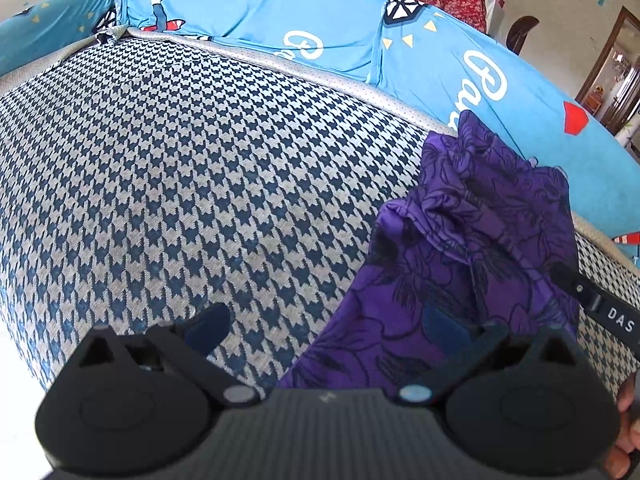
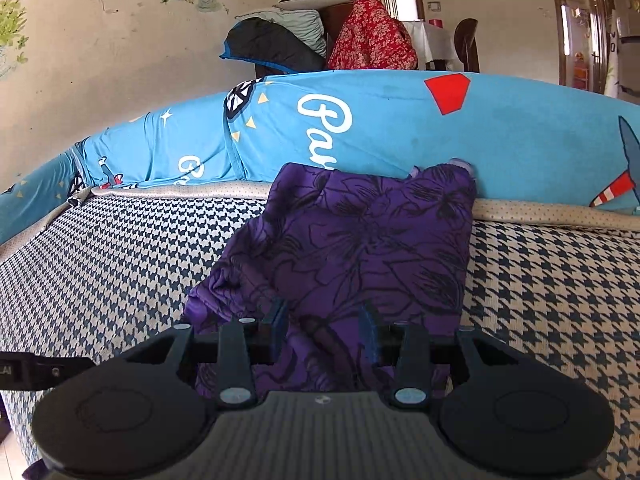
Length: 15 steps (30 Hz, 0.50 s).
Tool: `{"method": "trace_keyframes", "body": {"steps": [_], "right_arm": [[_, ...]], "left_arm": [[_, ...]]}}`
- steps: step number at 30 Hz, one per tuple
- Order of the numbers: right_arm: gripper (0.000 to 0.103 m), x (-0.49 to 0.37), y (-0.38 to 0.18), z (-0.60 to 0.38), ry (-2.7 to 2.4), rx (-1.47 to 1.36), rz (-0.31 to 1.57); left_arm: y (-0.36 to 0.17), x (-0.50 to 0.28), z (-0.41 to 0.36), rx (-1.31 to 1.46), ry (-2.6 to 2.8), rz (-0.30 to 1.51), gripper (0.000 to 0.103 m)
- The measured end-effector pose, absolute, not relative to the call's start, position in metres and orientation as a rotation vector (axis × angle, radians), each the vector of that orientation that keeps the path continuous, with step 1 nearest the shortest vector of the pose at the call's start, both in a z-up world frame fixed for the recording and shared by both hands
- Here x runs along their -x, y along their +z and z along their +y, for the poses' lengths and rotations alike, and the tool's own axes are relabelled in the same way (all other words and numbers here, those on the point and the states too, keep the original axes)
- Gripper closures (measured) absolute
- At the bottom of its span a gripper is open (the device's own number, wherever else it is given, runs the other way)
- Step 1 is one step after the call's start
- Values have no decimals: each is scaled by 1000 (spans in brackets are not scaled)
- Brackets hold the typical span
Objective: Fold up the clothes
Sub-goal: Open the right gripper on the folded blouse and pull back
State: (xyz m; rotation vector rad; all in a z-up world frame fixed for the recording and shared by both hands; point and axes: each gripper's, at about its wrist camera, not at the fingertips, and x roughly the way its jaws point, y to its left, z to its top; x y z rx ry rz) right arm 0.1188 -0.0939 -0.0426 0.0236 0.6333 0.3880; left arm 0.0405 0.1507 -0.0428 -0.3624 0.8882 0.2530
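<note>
One purple floral garment (image 2: 352,240) was the whole story here, and both of your grippers were on the near end of it. In the right wrist view it ran from the bottom centre of the frame up to the upper middle, where its far edge bunched against the blue printed cushion (image 2: 500,136), so the long axis pointed pretty much straight away from your right gripper (image 2: 324,320). That gripper looked clenched on the near hem: cloth filled the gap between the blue pads and spilled down below them. In the left wrist view the same garment sat in the lower right of the frame, draped over the right-hand finger of your left gripper (image 1: 332,324), while the left-hand finger stood out over bare houndstooth sofa seat (image 1: 180,168). Those jaws were spread wide and not pinching anything that I could see. So I'd say the right hand was the one actually carrying the fabric, and the empty seat to fold onto lay to the left of the garment in both views. Whether the far end was flat or crumpled I couldn't tell.
</note>
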Motion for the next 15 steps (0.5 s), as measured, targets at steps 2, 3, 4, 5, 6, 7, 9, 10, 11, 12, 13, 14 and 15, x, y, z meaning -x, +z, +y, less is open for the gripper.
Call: {"method": "trace_keyframes", "body": {"steps": [2,3,4,5,6,7,9,10,11,12,13,14,15], "right_arm": [[65,-108,-42,-100,386,-29,637],[65,-104,-42,-103,387,-31,638],[65,-99,-41,-106,388,-32,638],[65,-93,-41,-110,387,-31,638],[65,-87,-41,-114,386,-32,638],[65,-81,-41,-118,384,-36,638],[65,-70,-41,-125,382,-52,642],[65,-64,-41,-129,383,-56,645],[65,-57,-41,-132,384,-51,645],[64,-51,-42,-134,383,-38,641],[64,-45,-42,-136,381,-25,640],[64,-39,-43,-138,380,-13,640],[64,-34,-44,-141,379,-5,640]], "left_arm": [[-45,-41,149,338,245,898,0],[-47,-41,148,319,242,902,0],[-49,-40,147,303,241,906,0],[-50,-40,146,288,239,913,0],[-52,-39,145,275,234,920,0],[-54,-39,144,262,229,928,0],[-56,-36,142,247,214,934,0],[-57,-35,141,239,201,934,0],[-56,-34,139,227,187,933,0],[-56,-33,138,213,174,931,0],[-56,-31,136,199,161,929,0],[-56,-30,135,184,151,929,0],[-57,-28,134,170,142,928,0]]}}
